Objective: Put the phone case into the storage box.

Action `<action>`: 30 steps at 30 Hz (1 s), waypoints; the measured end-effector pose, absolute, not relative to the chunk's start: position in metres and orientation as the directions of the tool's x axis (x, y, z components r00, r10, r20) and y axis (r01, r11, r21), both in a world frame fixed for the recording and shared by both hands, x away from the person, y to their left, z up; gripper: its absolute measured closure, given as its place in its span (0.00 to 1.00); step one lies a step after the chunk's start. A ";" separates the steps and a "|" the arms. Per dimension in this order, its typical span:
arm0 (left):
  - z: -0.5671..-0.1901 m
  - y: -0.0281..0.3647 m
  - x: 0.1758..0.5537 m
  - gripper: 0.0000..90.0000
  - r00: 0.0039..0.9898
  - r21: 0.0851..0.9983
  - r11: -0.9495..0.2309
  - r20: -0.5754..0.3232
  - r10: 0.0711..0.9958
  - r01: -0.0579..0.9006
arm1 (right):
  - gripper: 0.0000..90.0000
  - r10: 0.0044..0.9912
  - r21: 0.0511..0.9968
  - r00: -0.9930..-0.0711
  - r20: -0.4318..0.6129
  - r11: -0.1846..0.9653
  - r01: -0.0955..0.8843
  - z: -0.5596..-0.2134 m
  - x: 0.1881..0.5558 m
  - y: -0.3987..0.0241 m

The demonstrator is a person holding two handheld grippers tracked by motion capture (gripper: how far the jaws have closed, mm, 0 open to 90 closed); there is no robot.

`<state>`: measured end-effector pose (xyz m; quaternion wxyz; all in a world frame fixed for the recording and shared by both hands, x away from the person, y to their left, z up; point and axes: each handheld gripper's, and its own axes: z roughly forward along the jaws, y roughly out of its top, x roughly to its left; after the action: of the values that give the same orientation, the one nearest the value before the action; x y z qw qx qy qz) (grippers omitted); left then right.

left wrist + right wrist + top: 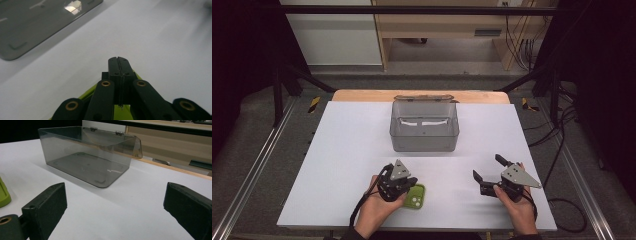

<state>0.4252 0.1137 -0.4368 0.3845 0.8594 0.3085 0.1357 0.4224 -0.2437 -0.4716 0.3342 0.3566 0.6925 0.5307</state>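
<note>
A flat green phone case [416, 196] lies face-up at the table's near edge, camera cut-out visible

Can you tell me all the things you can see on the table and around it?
Phone case: one, lime green, near edge of the table, partly under the left hand-held gripper.
Storage box: one, smoky clear plastic, lid open, far middle of the table.
Table: one, white top, wooden far edge.
Cables: several, black, on the floor at the back right.
Left hand-held gripper: one, black, jaws shut, over the phone case.
Right hand-held gripper: one, black, jaws open, nothing between them.
</note>
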 end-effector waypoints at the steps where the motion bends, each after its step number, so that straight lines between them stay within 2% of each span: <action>1: -0.437 0.114 0.425 1.00 0.773 0.745 -0.514 -0.004 0.635 0.426 | 0.05 0.849 0.973 -0.522 -0.084 0.182 0.140 -0.472 0.422 -0.244; 15: -0.432 0.146 0.439 1.00 0.767 0.747 -0.528 0.038 0.640 0.403 | 0.05 0.849 0.973 -0.522 -0.089 0.187 0.139 -0.472 0.423 -0.243; 22: -0.429 0.155 0.441 0.99 0.777 0.743 -0.569 0.107 0.620 0.351 | 0.05 0.849 0.972 -0.521 -0.089 0.187 0.139 -0.472 0.422 -0.243; 28: -0.432 0.162 0.444 0.79 0.780 0.743 -0.597 0.168 0.603 0.301 | 0.05 0.849 0.972 -0.521 -0.089 0.187 0.139 -0.472 0.422 -0.243; 30: -0.433 0.163 0.445 0.68 0.781 0.740 -0.610 0.192 0.594 0.282 | 0.05 0.849 0.972 -0.521 -0.089 0.187 0.140 -0.472 0.422 -0.243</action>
<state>0.4451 0.1635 -0.4332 0.3630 0.8711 0.2514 0.2150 0.4224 -0.2434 -0.4718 0.3357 0.3564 0.6936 0.5285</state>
